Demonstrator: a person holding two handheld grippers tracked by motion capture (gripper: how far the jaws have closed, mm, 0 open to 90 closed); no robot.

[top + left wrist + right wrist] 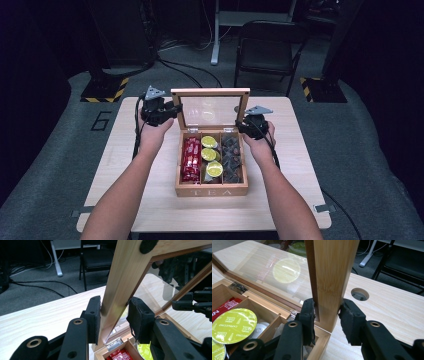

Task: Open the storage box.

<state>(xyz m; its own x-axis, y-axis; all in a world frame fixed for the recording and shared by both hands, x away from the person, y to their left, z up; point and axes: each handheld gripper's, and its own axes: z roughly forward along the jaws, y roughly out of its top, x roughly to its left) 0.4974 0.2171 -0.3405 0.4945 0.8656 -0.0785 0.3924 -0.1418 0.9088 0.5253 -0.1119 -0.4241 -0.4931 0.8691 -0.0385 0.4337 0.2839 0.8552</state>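
A wooden tea box (pixel 211 190) sits in the middle of the table with its glass-paned lid (pixel 210 92) standing upright. My left gripper (pixel 173 110) is shut on the lid's left frame bar (pixel 117 285), a pad pressed to each face. My right gripper (pixel 244 125) is shut on the lid's right frame bar (pixel 332 277) just above the hinge corner. Inside the box lie red packets (pixel 191 159) at the left, yellow-green capsules (pixel 210 155) in the middle and dark pieces (pixel 231 159) at the right.
The light wooden table (pixel 150 200) has bare surface around the box and a round hole (pixel 360 294) behind the lid's right corner. Beyond the table stand a black folding chair (pixel 267 47) and a desk leg (pixel 216 35), with cables across the floor.
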